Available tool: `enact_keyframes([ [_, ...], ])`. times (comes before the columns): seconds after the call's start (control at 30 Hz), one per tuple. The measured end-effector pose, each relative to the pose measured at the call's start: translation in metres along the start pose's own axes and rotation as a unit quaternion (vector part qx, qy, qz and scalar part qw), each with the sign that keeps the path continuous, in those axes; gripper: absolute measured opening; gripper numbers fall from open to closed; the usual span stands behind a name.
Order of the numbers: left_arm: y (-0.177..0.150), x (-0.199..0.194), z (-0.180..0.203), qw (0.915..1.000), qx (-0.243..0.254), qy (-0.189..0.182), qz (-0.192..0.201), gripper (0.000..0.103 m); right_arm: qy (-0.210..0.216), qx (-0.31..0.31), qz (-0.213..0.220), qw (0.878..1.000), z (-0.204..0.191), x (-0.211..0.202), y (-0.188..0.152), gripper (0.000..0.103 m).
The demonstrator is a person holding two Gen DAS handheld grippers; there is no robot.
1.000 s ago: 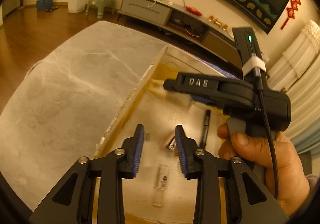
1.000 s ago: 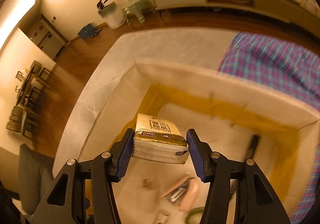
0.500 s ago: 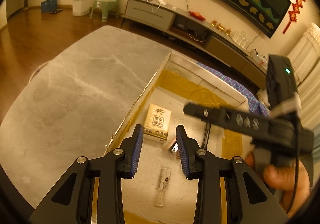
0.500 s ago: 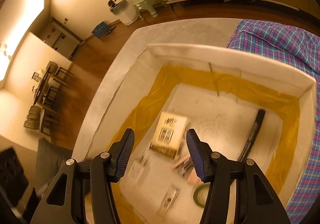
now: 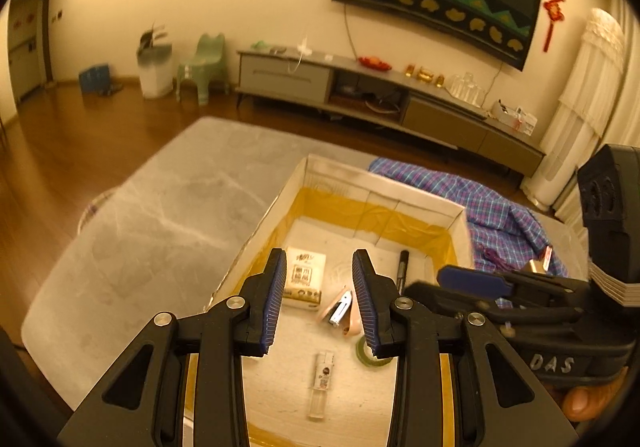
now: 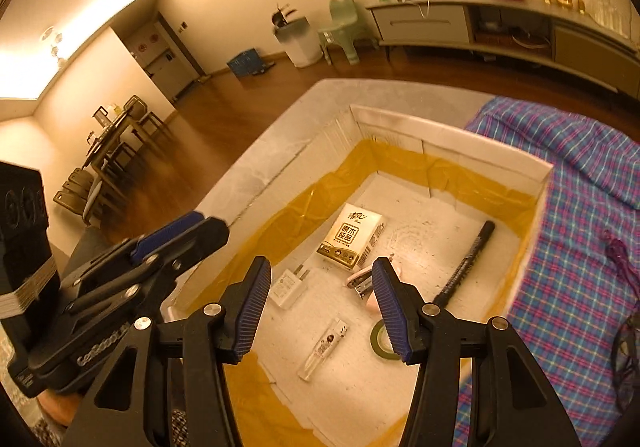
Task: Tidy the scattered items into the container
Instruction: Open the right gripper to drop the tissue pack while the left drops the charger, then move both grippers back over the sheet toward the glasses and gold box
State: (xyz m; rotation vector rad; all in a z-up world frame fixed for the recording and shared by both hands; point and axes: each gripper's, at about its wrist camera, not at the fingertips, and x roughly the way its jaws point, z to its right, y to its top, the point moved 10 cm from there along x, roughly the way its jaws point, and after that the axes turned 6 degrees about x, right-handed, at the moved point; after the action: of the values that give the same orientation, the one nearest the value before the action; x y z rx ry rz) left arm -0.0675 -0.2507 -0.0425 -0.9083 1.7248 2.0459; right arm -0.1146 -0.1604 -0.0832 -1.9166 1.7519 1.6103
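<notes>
Above a white box (image 6: pixel 484 151) on the grey counter (image 5: pixel 152 215), both claws hang open and empty: left claw (image 5: pixel 320 301), right claw (image 6: pixel 322 303). Inside lie a tissue pack (image 6: pixel 352 237), marker (image 6: pixel 464 267) and charger (image 6: pixel 286 287).

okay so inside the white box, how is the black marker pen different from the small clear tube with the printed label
The black marker pen is opaque, dark and the longer of the two; the small clear tube with the printed label is see-through with a white label and shorter. The marker lies near the right wall of the white cardboard box, beside the plaid cloth; the tube lies nearer the camera, towards the middle. Both lie flat on the box floor, untouched by either gripper.
</notes>
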Motion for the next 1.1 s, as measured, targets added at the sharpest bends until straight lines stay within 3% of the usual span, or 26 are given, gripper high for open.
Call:
enact_keyframes([
  [0.17,0.010,-0.016,0.012,0.9989,0.031,0.017,0.031,0.037,-0.002,-0.025,0.005,1.000,-0.005,-0.018,-0.015,0.055],
  [0.37,0.015,-0.028,0.032,0.9978,0.048,0.011,0.046,0.037,0.000,-0.042,0.009,0.999,-0.005,-0.031,-0.036,0.055],
  [0.7,0.016,-0.026,0.065,0.9970,0.064,0.002,0.044,0.037,0.033,-0.034,0.029,0.998,-0.001,-0.054,-0.054,0.055],
  [1.1,0.012,-0.012,0.124,0.9953,0.089,-0.022,0.030,0.037,0.030,-0.021,0.042,0.998,0.031,-0.086,-0.065,0.055],
])
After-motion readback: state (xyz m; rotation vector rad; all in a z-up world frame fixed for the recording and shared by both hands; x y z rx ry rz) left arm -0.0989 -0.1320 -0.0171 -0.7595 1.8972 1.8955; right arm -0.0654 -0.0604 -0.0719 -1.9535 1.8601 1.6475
